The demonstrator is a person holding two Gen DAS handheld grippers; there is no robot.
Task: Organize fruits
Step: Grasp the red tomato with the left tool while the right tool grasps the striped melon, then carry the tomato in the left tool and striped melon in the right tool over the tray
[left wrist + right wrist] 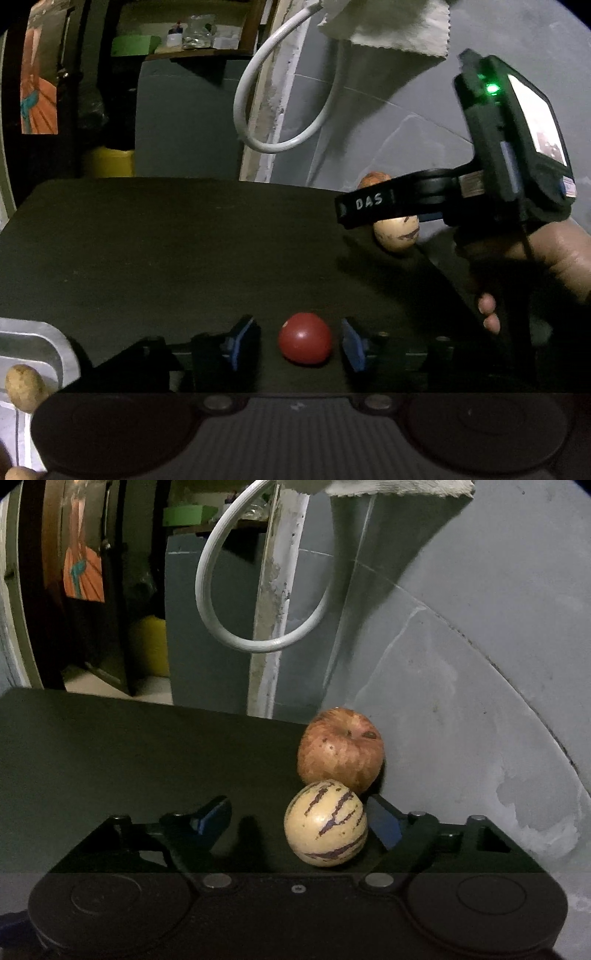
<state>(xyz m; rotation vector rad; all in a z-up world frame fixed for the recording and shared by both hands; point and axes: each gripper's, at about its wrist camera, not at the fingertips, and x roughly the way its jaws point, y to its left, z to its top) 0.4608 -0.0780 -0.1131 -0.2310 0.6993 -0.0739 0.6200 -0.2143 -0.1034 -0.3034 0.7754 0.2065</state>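
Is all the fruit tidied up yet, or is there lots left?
Not yet. One brownish fruit already sits in the grey tray. The left gripper straddles a red fruit, gaps showing. The right gripper is around the striped fruit, not clamped. The apple waits on the table.

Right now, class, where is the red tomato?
In the left wrist view, the red tomato sits on the dark table, between the left gripper's open fingers, untouched.
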